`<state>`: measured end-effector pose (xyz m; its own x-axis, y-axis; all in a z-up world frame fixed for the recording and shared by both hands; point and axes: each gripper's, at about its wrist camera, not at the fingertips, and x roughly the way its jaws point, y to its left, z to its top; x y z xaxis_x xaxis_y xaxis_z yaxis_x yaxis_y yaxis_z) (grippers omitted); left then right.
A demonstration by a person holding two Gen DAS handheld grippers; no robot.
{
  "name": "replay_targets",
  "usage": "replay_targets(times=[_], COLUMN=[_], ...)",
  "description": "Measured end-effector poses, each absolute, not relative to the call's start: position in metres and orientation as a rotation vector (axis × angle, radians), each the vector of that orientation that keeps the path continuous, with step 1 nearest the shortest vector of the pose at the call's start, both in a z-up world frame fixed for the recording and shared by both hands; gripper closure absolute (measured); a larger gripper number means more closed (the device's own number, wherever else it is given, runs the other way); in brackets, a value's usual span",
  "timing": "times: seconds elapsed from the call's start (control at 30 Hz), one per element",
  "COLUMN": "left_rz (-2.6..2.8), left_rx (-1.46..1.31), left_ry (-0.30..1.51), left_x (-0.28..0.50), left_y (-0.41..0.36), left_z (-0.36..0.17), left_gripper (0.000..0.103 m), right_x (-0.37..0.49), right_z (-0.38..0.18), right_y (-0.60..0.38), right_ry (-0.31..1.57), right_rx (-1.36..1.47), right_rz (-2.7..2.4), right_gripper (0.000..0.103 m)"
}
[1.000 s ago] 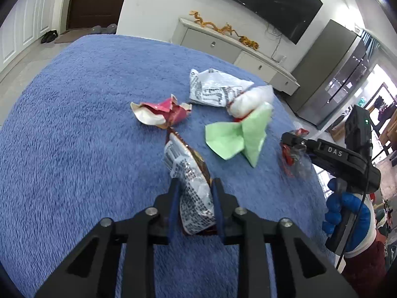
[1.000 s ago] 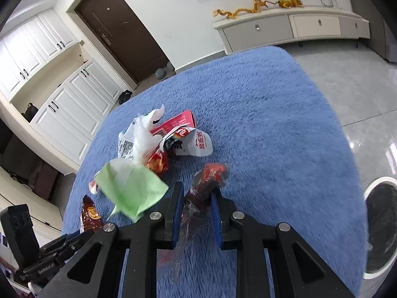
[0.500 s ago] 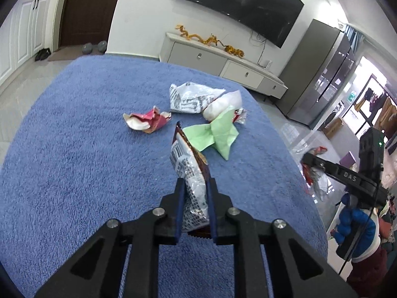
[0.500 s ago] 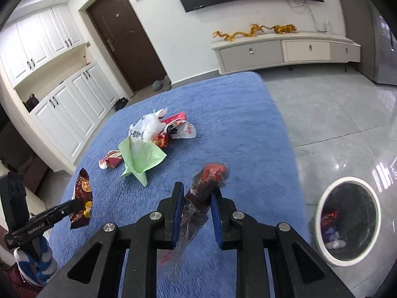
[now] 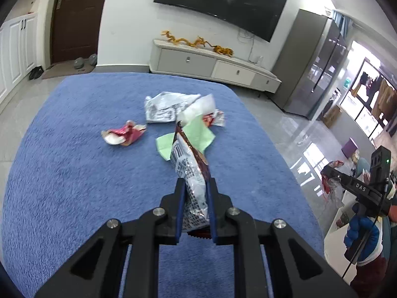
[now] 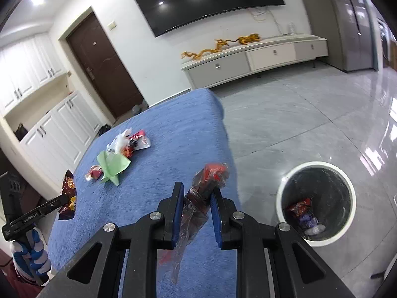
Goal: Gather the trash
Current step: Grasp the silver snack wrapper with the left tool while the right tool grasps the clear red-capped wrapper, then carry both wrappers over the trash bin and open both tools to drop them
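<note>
My left gripper (image 5: 195, 186) is shut on a silver and brown snack bag (image 5: 189, 171), held above the blue carpeted surface (image 5: 74, 173); it also shows in the right wrist view (image 6: 68, 193). My right gripper (image 6: 194, 191) is shut on a red and clear plastic wrapper (image 6: 206, 183), held past the carpet's right edge, left of a white trash bin (image 6: 316, 200) with some trash inside. On the carpet lie a green paper (image 5: 196, 134), a silver crumpled bag (image 5: 166, 106), a white wrapper (image 5: 198, 106) and a red and white wrapper (image 5: 122, 136).
The glossy grey tile floor (image 6: 310, 124) lies around the carpet. A low white TV cabinet (image 5: 211, 64) and a dark door (image 5: 74, 19) stand at the far wall. White cupboards (image 6: 49, 134) are on the left in the right wrist view.
Both grippers have risen and pulled back from the trash pile with their wrappers. The right one has swung right, bringing the trash bin closer in its view.
</note>
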<state>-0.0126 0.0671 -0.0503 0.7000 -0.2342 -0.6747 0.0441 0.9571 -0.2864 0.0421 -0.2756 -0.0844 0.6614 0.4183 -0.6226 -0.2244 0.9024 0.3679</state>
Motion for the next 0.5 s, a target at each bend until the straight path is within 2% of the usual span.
replay_targets(times=[0.3,0.5], left_rz=[-0.286,-0.44], left_rx=[-0.217,-0.144], left_ry=[0.795,0.796], left_x=[0.026,0.068], left_y=[0.017,-0.055], left_z=[-0.028,-0.012], left_gripper=[0.087,0.087], right_x=[0.032,0.033], right_z=[-0.095,-0.109], right_y=[-0.334,-0.384], right_ry=[0.735,0.728], right_rx=[0.344,0.413], right_rz=[0.283,0.186], right_gripper=[0.083,0.083])
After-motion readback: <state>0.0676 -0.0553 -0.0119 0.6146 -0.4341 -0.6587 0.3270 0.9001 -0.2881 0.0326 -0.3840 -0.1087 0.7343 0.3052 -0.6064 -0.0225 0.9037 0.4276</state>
